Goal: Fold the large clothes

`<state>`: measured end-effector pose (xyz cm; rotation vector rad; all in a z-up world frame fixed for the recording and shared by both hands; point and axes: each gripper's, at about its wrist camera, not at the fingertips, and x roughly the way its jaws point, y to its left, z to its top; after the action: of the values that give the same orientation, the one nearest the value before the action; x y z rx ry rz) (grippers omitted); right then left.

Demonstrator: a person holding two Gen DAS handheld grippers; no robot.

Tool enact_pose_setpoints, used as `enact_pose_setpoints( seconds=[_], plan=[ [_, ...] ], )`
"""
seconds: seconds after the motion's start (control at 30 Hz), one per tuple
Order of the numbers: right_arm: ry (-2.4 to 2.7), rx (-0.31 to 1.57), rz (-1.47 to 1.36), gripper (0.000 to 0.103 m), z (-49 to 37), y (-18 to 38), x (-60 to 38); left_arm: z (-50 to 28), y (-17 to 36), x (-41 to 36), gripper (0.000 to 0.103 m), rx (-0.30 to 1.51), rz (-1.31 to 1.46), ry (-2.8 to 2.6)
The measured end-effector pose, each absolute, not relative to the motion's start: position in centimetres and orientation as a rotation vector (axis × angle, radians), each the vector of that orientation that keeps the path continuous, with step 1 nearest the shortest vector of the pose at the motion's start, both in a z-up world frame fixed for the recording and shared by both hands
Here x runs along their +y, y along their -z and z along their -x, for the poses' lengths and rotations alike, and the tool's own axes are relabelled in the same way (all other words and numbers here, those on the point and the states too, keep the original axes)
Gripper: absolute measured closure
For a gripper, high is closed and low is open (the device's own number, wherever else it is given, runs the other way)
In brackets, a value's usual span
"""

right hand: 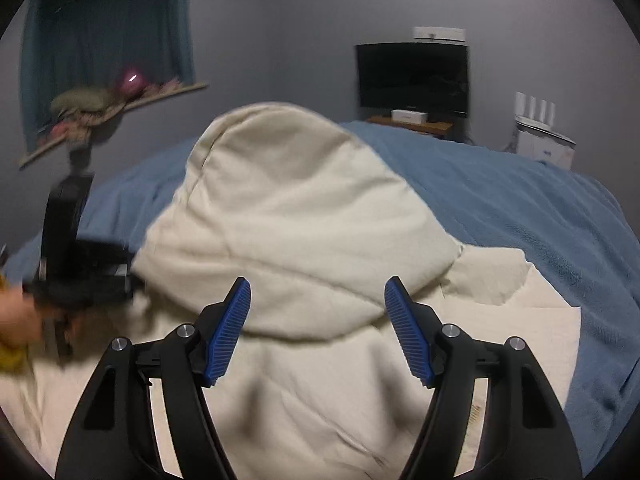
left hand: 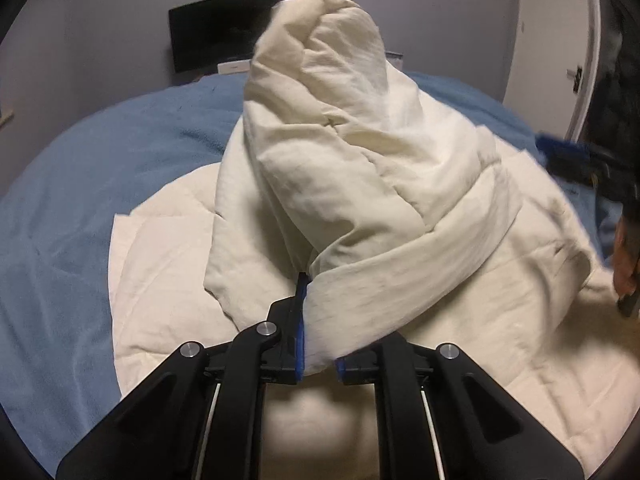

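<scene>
A large cream quilted garment (left hand: 328, 140) lies on the bed, with one part bunched up into a tall hump. My left gripper (left hand: 310, 296) is shut on a thick fold at the foot of that hump. One blue pad (left hand: 299, 320) shows and the cloth covers the other. In the right wrist view the garment (right hand: 288, 220) spreads out below my right gripper (right hand: 318, 284), which stands open with nothing between its pads. The blurred left gripper (right hand: 120, 280) meets the garment's left edge. The right gripper (left hand: 560, 152) shows blurred at the right edge of the left wrist view.
A blue blanket (left hand: 100, 168) covers the bed (right hand: 520, 208) under the garment. A dark screen (right hand: 412, 76) hangs on the far wall, white boxes (right hand: 540, 140) stand beside it, and a white door (left hand: 548, 40) is at the right. A cluttered window sill (right hand: 100, 108) is at the left. A hand (right hand: 16, 320) holds the left gripper.
</scene>
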<state>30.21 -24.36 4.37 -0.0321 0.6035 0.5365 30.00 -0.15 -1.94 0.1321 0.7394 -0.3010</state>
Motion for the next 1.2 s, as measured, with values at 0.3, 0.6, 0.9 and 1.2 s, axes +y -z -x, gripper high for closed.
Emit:
enact_pose_setpoints(
  seconds=[0.3,0.6,0.9,1.2],
  plan=[
    [-0.476,0.778,0.098,0.039,-33.3,0.9,-20.6,-29.0,2.1,-2.5,0.075,0.696,-0.231,0.323],
    [-0.482,0.799,0.001,0.039,-34.1,1.6,-22.2,-25.7,0.6,-2.7,0.008,0.673,-0.283,0.446],
    [-0.481,0.797,-0.016,0.039,-33.8,2.3,-22.3,-32.9,-6.5,-2.8,0.015,0.594,-0.178,0.323],
    [-0.475,0.791,0.003,0.039,-33.5,2.7,-22.2,-37.5,-5.8,-0.4,0.091,0.663,-0.086,0.208]
  ],
)
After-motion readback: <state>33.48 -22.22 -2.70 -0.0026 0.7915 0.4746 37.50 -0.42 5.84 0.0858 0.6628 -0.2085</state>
